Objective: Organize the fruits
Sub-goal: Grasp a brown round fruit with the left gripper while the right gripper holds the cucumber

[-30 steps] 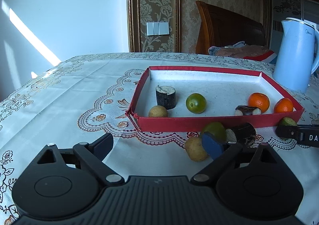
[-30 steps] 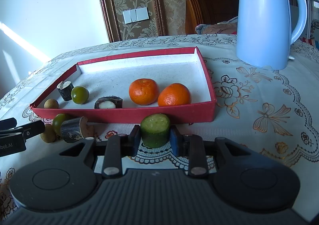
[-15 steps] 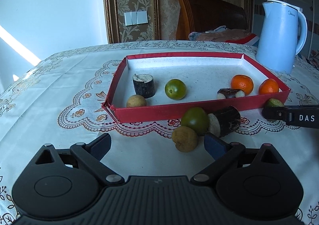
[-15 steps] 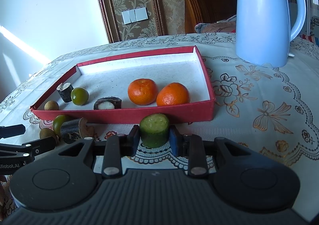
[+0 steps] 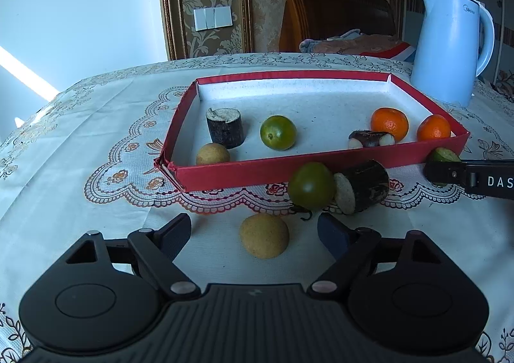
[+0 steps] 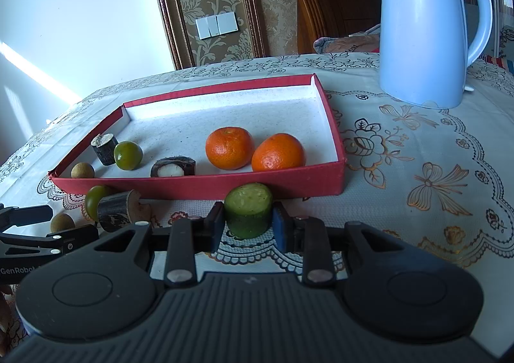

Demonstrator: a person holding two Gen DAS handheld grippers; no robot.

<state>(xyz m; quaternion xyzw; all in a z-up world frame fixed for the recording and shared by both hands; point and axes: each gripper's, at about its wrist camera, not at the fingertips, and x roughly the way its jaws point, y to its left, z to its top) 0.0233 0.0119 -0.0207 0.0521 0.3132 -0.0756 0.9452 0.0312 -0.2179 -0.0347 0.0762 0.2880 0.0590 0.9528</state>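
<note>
Six fruits [image 5: 278, 132] (red tray [image 5: 321, 170])

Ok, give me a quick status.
Right gripper shut on green chunk. Left gripper open, jaws just closing around tan fruit. Red tray ahead, nothing blocking.

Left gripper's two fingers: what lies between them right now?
In the left wrist view, a tan round fruit lies on the tablecloth between the left gripper fingers, untouched by either.
</note>
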